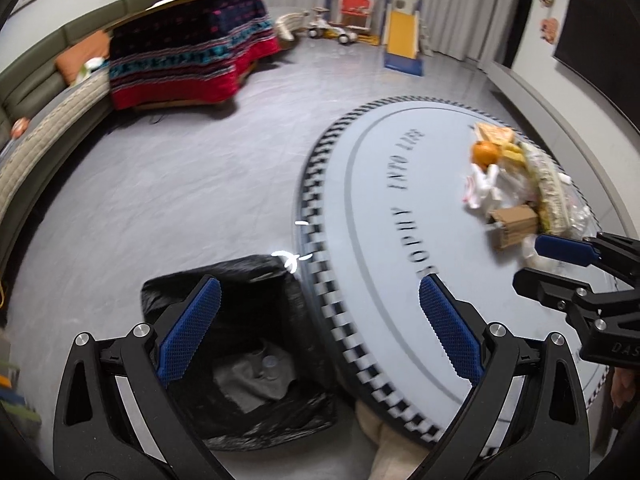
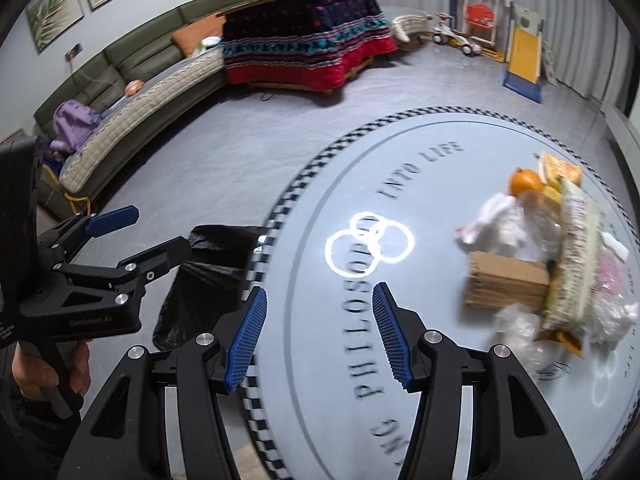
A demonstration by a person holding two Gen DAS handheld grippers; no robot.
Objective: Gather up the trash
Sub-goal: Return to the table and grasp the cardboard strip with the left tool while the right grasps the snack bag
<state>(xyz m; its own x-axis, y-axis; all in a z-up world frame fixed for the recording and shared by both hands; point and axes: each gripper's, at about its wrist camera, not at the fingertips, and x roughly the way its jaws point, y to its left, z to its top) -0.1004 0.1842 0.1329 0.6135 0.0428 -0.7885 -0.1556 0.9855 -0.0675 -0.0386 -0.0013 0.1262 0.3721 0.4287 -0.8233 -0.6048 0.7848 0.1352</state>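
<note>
**Trash pile mostly still on the mat, bin only partly filled**

Living-room floor, grey, with a round mat (image 1: 400, 208) bearing printed lettering and a checkered edge; sofa (image 1: 36, 92) along the wall, a blanket-covered table (image 1: 192, 52) and toy slide (image 1: 404, 36) at the back.

Left wrist view: we see our left gripper (image 1: 320, 324) with jaws spread wide, nothing between the pads, hanging over the mat edge. Just beside that edge stands the black-bagged bin (image 1: 240, 344). Inside it we make out something grey and what looks like a clear bottle, so some trash seems already in. Further along the mat lies the trash pile (image 1: 516, 188): an orange (image 1: 485, 152), white crumpled wrappers, a cardboard box (image 1: 514, 226), a snack bag, clear plastic. Our right gripper (image 1: 560, 264) enters from the right, near the pile, not touching it.

Right wrist view: right gripper (image 2: 320, 332) partly spread, empty, over the lettering. The pile (image 2: 552, 256) sits well apart from the bin (image 2: 208, 276), box (image 2: 508, 286) nearest us. Left gripper (image 2: 136, 240) shows at the left, released, held by a hand (image 2: 48, 376).

Our read: early to middle. Both hands are empty; nearly all the visible pile remains to be carried to the bin.
</note>
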